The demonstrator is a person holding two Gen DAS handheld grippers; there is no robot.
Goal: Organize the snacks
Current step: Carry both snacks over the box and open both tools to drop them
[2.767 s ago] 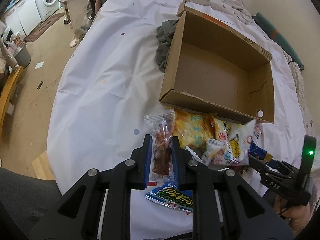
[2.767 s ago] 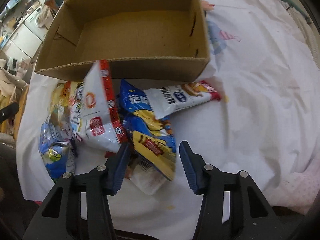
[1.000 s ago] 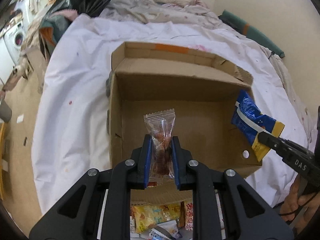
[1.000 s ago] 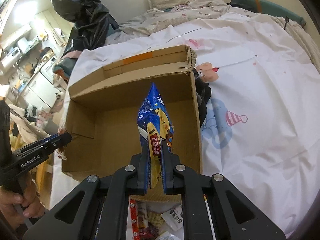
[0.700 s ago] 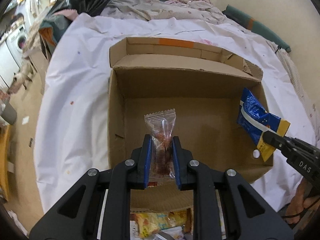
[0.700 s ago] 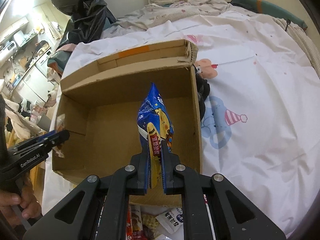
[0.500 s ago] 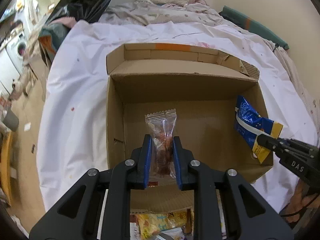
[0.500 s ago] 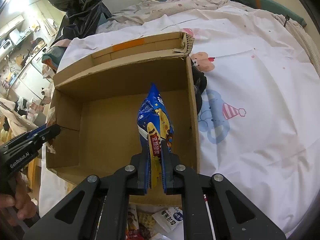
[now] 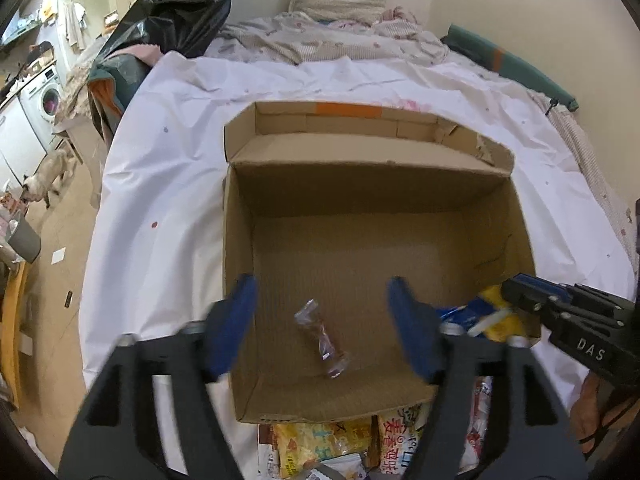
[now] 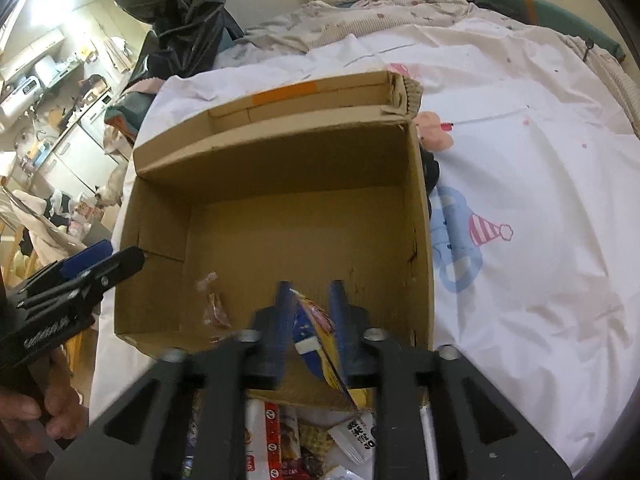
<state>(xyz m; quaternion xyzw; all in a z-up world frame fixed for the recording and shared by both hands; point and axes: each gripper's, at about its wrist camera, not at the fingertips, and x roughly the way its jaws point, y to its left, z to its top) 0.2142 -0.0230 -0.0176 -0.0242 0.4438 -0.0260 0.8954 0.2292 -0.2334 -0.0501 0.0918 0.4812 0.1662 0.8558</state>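
Bed (image 9: 168, 184) carries an open box (image 9: 236, 280). Snack pile (image 9: 320, 444) lies just outside the box's near wall. Left gripper (image 9: 322, 320) hangs over the box, jaws spread wide and holding nothing. Right gripper (image 10: 308, 316) sits over the box's near wall, jaws parted, blue packet (image 10: 316, 344) loose between them. Clear packet (image 9: 322, 338) lies on the box floor, near its front wall.

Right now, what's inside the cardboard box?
Inside the cardboard box, a clear-wrapped snack lies on the floor. A blue and yellow packet sits between the right gripper's parted fingers, which hide its lower part.
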